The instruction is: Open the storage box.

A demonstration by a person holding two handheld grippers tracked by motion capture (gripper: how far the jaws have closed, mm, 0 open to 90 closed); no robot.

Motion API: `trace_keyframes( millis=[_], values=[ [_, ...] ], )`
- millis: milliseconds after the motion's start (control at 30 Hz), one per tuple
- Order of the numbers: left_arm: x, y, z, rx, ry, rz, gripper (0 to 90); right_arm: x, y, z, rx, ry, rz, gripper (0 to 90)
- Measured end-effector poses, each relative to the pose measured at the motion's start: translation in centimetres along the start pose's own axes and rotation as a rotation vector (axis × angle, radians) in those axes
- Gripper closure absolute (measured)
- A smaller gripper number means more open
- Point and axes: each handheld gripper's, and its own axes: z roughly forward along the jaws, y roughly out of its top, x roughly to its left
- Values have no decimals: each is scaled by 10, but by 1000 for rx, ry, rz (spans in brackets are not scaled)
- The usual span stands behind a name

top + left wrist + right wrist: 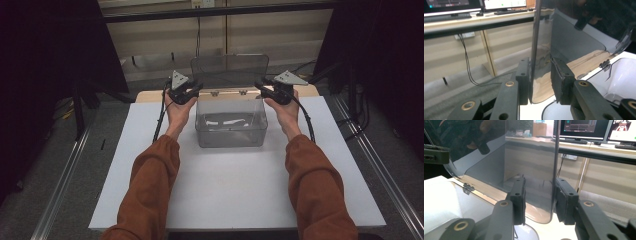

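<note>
A clear plastic box [230, 131] stands at the far middle of the white table top, its hinged lid [230, 70] raised upright behind it. My left gripper [197, 90] is at the lid's left edge and my right gripper [260, 86] at its right edge. In the left gripper view the lid's [574, 42] rounded corner sits between the jaws of the left gripper [539, 75], which is shut on it. The right gripper view has the lid's [486, 157] other corner between the pads of the right gripper [540, 192], also shut on it. Small hinges [605, 64] join lid and box.
The white table top [225, 190] reaches toward me in front of the box, with a wooden strip [150, 95] along its far edge. Metal rails [65, 175] run along the floor on both sides. Behind the table stands a desk with monitors [584, 127] and hanging cables.
</note>
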Motion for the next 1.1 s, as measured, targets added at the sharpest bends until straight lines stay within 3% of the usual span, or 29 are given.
trace_keyframes(
  millis=[300,500,567,667,833,900,933,1100],
  values=[
    [5,-5,5,34,-1,-24,714,-5,-13,10,20,-7,21,705],
    [8,-3,9,59,-4,-7,713,-9,-12,11,17,-12,33,751],
    [7,-4,11,52,-12,-44,697,-10,-12,12,17,-15,47,764],
    [7,-4,12,61,-3,-53,688,-11,-12,13,21,-16,72,772],
    [10,-5,14,66,-4,-73,698,-11,-9,15,41,-23,72,771],
    [13,-6,14,68,-8,-96,746,-12,-8,16,52,-23,77,770],
    [14,-7,15,60,-18,-128,767,-12,-8,17,53,-23,88,770],
    [17,-7,18,86,-23,-108,764,-14,-6,19,75,-17,110,764]
  ],
)
